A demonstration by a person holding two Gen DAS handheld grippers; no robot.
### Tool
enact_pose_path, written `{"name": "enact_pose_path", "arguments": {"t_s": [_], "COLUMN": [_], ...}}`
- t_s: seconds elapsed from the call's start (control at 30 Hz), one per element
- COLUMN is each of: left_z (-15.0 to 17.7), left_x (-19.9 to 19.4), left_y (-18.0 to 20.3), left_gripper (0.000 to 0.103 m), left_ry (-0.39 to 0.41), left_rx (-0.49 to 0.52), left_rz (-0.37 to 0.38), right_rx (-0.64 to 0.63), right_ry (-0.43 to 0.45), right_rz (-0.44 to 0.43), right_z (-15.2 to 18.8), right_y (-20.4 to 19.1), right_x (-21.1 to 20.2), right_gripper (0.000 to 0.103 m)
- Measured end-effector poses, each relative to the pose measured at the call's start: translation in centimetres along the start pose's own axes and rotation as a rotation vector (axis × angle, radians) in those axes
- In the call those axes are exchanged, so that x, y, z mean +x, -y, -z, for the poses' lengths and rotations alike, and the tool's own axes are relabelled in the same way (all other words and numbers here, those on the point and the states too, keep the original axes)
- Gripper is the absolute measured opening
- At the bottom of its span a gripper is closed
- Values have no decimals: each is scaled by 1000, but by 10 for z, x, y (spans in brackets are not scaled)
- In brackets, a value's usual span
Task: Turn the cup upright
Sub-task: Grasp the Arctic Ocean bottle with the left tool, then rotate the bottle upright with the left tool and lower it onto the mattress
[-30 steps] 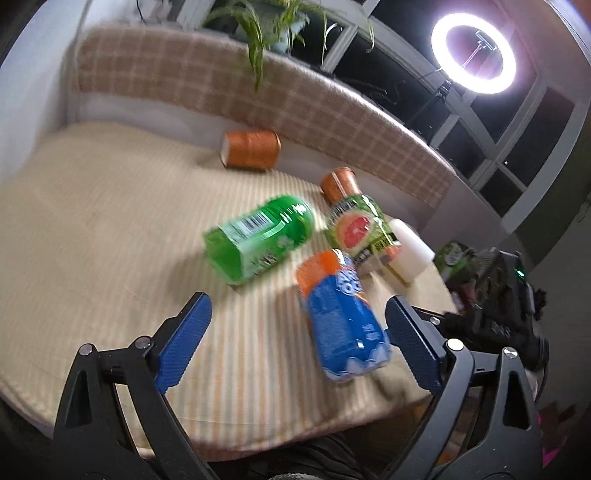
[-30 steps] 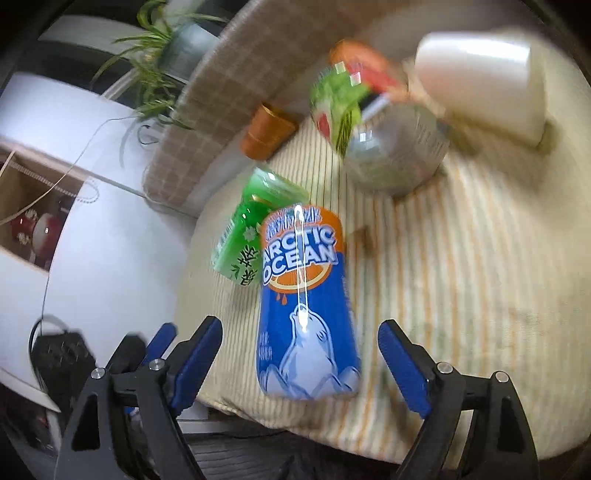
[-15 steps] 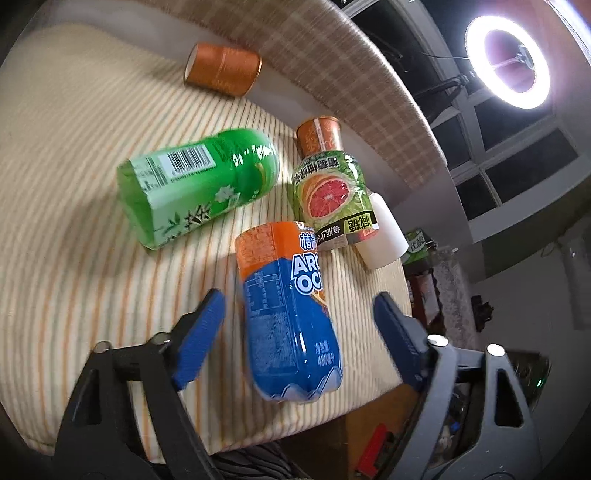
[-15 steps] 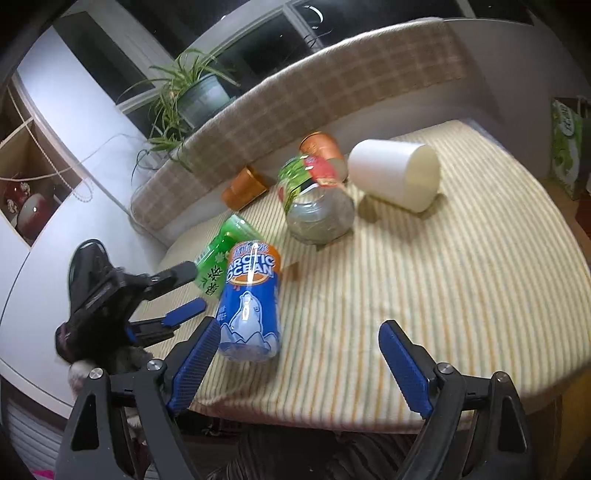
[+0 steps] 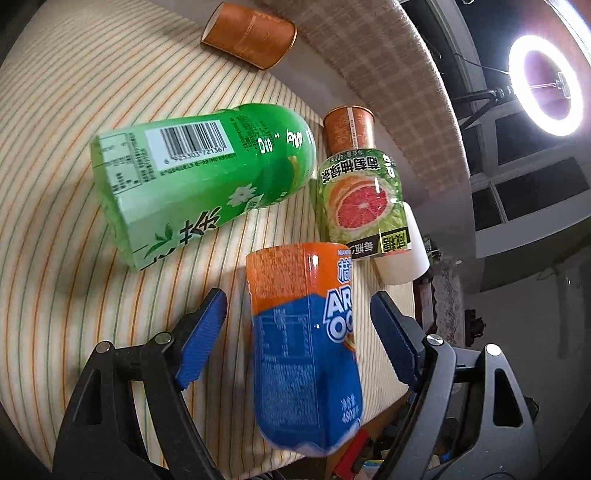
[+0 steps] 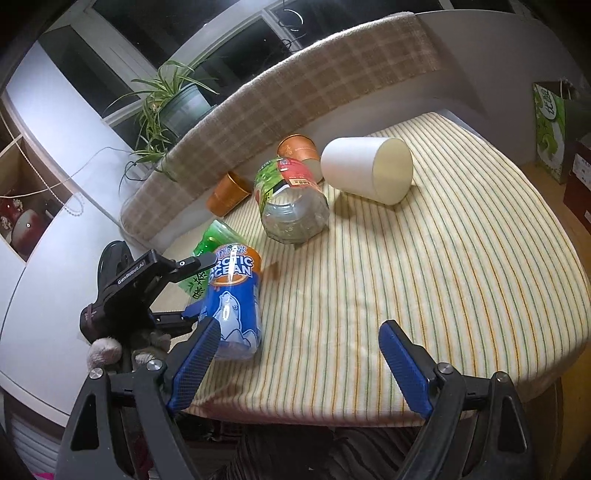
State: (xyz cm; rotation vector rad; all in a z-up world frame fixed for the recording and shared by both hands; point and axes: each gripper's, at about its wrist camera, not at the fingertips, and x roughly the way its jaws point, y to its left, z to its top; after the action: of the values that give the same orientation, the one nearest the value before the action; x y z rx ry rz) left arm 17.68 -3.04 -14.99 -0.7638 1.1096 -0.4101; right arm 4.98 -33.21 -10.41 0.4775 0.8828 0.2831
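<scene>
A blue and orange Arctic Ocean cup (image 5: 306,350) lies on its side near the table's front edge, also in the right wrist view (image 6: 232,299). My left gripper (image 5: 299,343) is open with its blue fingers on either side of this cup, not touching it. The left gripper also shows in the right wrist view (image 6: 184,291). My right gripper (image 6: 295,365) is open and empty above the striped cloth at the front edge. A white cup (image 6: 365,173) lies on its side further back.
A green cup (image 5: 199,184), a grapefruit-label cup (image 5: 362,203) and two orange cups (image 5: 251,35) (image 5: 349,125) lie on the striped tablecloth (image 6: 443,277). A checked cushion (image 6: 295,88) runs along the back. A ring light (image 5: 543,81) stands at the right.
My left gripper has moved closer, so the blue cup now sits between its fingers. My right gripper has held nearly still.
</scene>
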Motion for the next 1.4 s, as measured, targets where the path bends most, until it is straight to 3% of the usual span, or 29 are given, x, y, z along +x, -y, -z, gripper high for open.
{"name": "enact_pose_path", "arguments": {"t_s": [0.13, 0.4, 0.67, 1.1, 1.4], "left_z": [-2, -2, 1, 15, 30], "left_x": [10, 22, 16, -18, -35], "left_y": [1, 5, 14, 51, 80], "left_gripper": [80, 64, 64, 63, 62], "left_ry": [-17, -49, -27, 114, 265], "left_rx": [1, 26, 73, 298, 517], "left_rz": [5, 8, -7, -93, -245], "right_rx": [11, 29, 29, 21, 24], "right_ry": [-4, -7, -5, -8, -4], "right_rz": [8, 17, 20, 20, 25], "right_z": [0, 0, -1, 1, 0], "right_y": [5, 12, 12, 6, 7], "right_x": [2, 4, 5, 6, 5], "right_gripper": [90, 90, 90, 90, 90]}}
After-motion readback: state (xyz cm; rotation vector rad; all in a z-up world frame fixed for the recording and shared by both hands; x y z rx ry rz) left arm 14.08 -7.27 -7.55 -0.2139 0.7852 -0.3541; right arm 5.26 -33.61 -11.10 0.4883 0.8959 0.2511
